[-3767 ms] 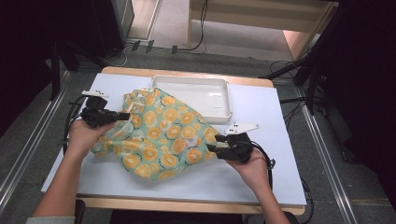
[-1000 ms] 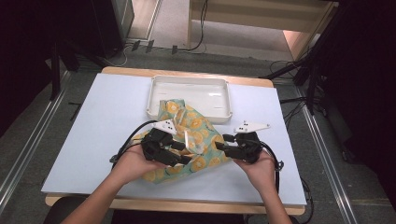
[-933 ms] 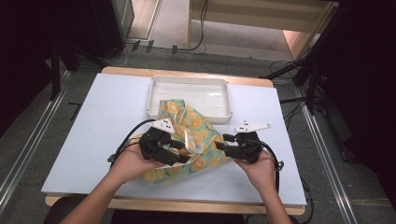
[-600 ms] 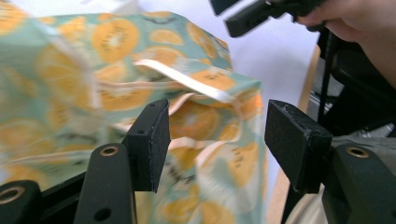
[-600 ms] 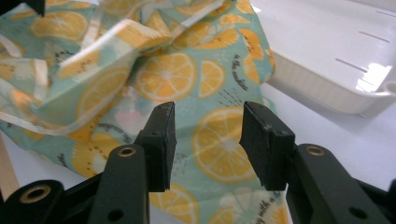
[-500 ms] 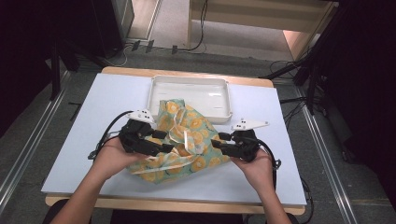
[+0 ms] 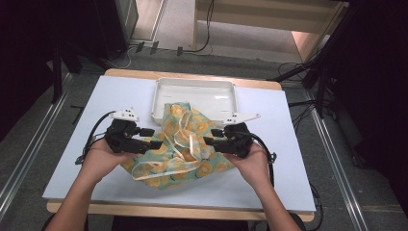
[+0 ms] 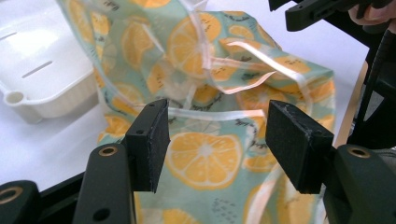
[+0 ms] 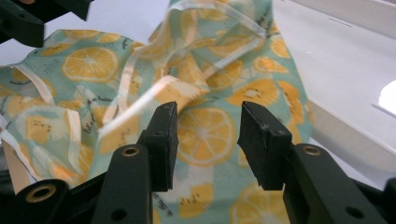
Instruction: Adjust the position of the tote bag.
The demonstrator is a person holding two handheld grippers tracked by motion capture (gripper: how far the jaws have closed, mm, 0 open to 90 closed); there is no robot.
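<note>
Your left gripper (image 7: 153, 138) sits at the left edge of the orange-print cloth (image 7: 185, 149), low over the blue-white table (image 7: 86, 144), with its cable looping off toward your left forearm. In the left gripper view its jaws stand apart with a wide gap; the cloth (image 8: 205, 158) lies behind and below them, and neither pad presses on it, so that claw holds nothing.

The cloth lies bunched in the middle of the table, between your two grippers. Its far end climbs over the near rim of the white tray (image 7: 192, 86) and rests partly inside it; the rest spreads toward you in loose folds, with the pale hem showing as ribbon-like loops.

Your right gripper (image 7: 210, 136) is at the cloth's right side, pointing left toward the other gripper. Its jaws have just been closing a little, yet in the right gripper view they are parted at a medium gap, with the cloth (image 9: 205, 130) seen between and beyond them and no pad pinching it. The tray's wall (image 9: 355, 140) runs along the right of that view
</note>
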